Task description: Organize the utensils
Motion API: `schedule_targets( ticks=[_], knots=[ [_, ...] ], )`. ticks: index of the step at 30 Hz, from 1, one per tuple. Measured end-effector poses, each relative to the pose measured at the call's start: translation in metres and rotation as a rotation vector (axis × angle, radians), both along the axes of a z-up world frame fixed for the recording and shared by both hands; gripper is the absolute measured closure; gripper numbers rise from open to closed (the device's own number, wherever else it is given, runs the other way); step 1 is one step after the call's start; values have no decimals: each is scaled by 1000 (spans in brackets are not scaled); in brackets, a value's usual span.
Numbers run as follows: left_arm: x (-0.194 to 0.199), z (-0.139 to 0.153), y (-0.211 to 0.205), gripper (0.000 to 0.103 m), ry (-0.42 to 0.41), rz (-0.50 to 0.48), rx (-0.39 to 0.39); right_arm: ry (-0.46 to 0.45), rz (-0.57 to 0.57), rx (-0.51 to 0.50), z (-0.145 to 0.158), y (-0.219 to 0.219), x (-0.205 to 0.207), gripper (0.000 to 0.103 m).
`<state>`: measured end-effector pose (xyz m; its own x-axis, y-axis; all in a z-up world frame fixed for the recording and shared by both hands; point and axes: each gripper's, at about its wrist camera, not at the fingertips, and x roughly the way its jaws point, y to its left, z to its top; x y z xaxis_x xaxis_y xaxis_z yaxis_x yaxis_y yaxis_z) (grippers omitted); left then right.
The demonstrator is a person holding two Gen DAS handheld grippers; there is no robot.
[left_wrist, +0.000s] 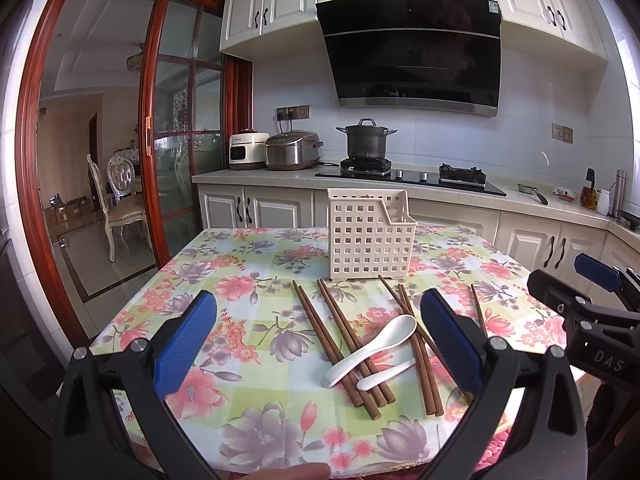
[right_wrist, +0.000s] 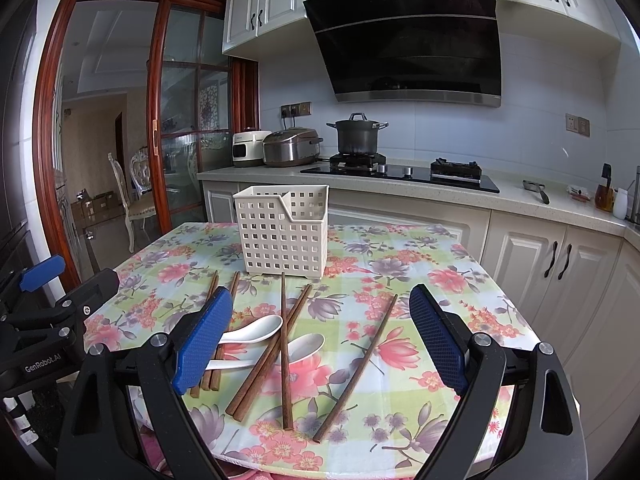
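Observation:
Several brown wooden chopsticks (left_wrist: 340, 344) and two white spoons (left_wrist: 372, 346) lie loose on the floral tablecloth (left_wrist: 240, 272). A cream perforated utensil basket (left_wrist: 370, 236) stands upright behind them. My left gripper (left_wrist: 320, 340) is open and empty, hovering above the near side of the pile. In the right wrist view the chopsticks (right_wrist: 282, 344), the spoons (right_wrist: 256, 330) and the basket (right_wrist: 282, 232) show again. My right gripper (right_wrist: 320, 340) is open and empty above them; a single chopstick (right_wrist: 356, 368) lies apart to the right.
The table's near edge (right_wrist: 280, 464) is right below the grippers. Behind the table runs a counter (left_wrist: 400, 184) with a stove, a dark pot (left_wrist: 366, 140) and two cookers. A glass sliding door (left_wrist: 180, 120) stands at left. The right gripper's body (left_wrist: 592, 320) shows at the left view's right edge.

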<state>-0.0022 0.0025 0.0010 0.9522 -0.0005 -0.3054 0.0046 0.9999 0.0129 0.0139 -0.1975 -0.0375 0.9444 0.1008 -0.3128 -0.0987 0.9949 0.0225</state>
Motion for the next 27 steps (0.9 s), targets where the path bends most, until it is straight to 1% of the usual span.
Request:
schedule_targets(
  ticks=[18,27],
  knots=[
    [0,0,0,4,1,1,-3,0,0,1,0,1,0,18],
    [0,-1,3,4,15,-3,-7,0,-7,7,0,-1,-1,18]
  ],
)
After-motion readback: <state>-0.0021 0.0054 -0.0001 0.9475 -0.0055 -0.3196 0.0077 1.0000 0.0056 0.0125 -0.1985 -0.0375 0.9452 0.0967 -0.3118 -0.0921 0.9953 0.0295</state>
